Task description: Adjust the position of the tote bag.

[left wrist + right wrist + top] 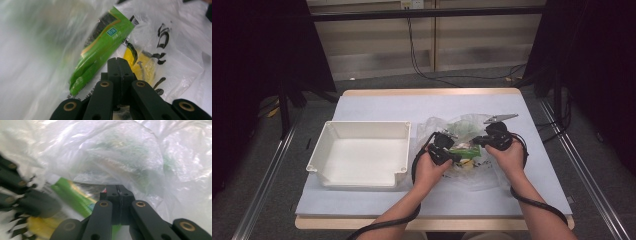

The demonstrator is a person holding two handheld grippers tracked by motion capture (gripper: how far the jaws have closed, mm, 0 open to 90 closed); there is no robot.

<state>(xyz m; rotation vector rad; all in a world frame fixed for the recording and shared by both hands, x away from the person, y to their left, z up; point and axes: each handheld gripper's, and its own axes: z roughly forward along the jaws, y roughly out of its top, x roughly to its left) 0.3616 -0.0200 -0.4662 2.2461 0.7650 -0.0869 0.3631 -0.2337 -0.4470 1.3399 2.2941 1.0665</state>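
Both claws, left [455,156] and right [478,141], work at the mouth of a clear plastic bag [462,125] lying at three o'clock from the white bin [362,126] on the worktop [377,106]. Each claw's jaws are pressed fully together, but whether film is pinched between them, I cannot tell. Inside the bag lie a green packet [100,47] and a yellow item [142,63]. Step in hand, I judge: opening the bag. Next move calls for spreading the mouth apart.

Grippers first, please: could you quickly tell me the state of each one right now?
Left gripper: jaws shut at the plastic bag; whether it pinches film cannot be told.
Right gripper: jaws shut, likewise at the bag.
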